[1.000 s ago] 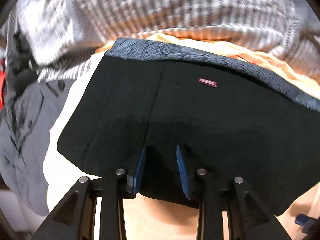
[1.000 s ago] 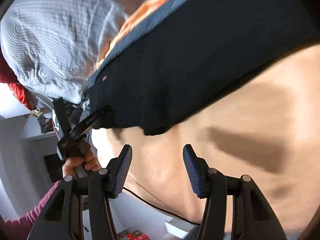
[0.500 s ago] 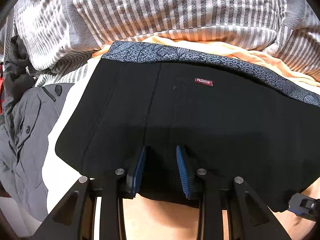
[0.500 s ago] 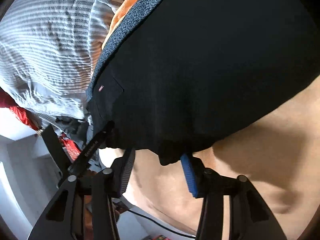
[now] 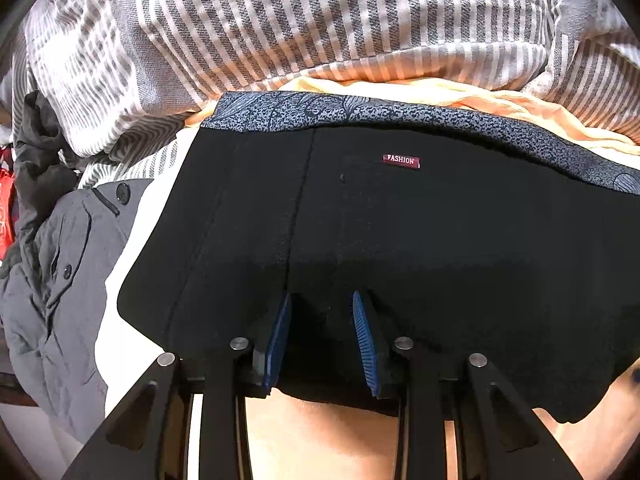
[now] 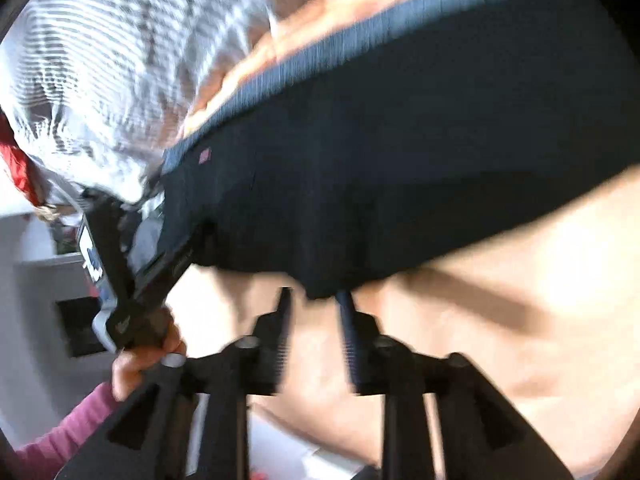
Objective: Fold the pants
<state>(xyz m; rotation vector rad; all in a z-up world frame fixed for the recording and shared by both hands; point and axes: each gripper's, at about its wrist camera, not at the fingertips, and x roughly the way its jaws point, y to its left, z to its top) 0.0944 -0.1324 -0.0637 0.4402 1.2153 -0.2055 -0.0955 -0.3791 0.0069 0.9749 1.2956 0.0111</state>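
Observation:
The black pants [image 5: 420, 240] lie flat on the orange-tan bed surface, with a blue patterned waistband [image 5: 360, 110] at the far edge and a small red "FASHION" label [image 5: 401, 160]. My left gripper [image 5: 322, 312] has its blue pads on either side of the near hem, with black cloth bunched between them. In the blurred right wrist view, the pants [image 6: 400, 140] stretch across the frame, and my right gripper [image 6: 314, 300] has its narrowed fingers at a corner of the hem. The left gripper [image 6: 160, 256] shows there, held in a hand at the cloth's left edge.
A grey-and-white striped duvet [image 5: 300, 20] is heaped behind the pants. A grey buttoned garment [image 5: 60, 280] lies at the left, with dark clothing [image 5: 36, 152] above it. An orange sheet [image 5: 460, 98] shows beyond the waistband. Bare tan mattress [image 6: 500, 300] lies to the right.
My right gripper moved up to the pants' hem and narrowed its fingers on the corner. The left gripper stayed clamped on the near hem.

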